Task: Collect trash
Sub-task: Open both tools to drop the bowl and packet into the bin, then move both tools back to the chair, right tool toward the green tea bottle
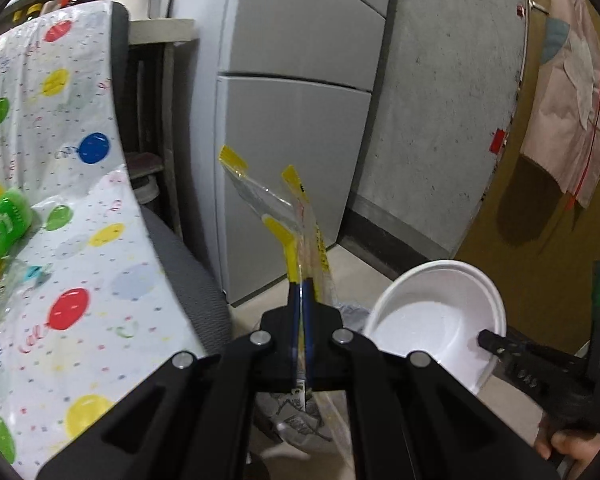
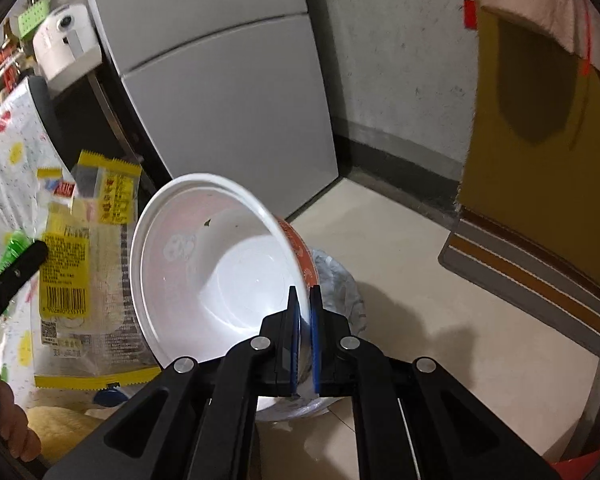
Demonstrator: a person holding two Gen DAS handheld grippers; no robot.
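Note:
My left gripper (image 1: 301, 312) is shut on a clear plastic wrapper with yellow edges (image 1: 296, 216), held upright in the air; the same wrapper (image 2: 76, 280) shows at the left of the right wrist view. My right gripper (image 2: 304, 320) is shut on the rim of a white instant-noodle bowl with an orange outside (image 2: 220, 264), tilted on its side, empty inside. The bowl (image 1: 436, 316) also shows at the right of the left wrist view. Under both hangs a trash bin lined with a clear bag (image 2: 340, 280).
A table with a balloon-print cloth (image 1: 80, 240) is on the left, with a green packet (image 1: 4, 224) on it. A grey fridge (image 1: 292, 120) stands behind, then a concrete wall. A yellow-brown cloth (image 2: 540, 160) hangs at the right. The floor is beige tile (image 2: 440, 280).

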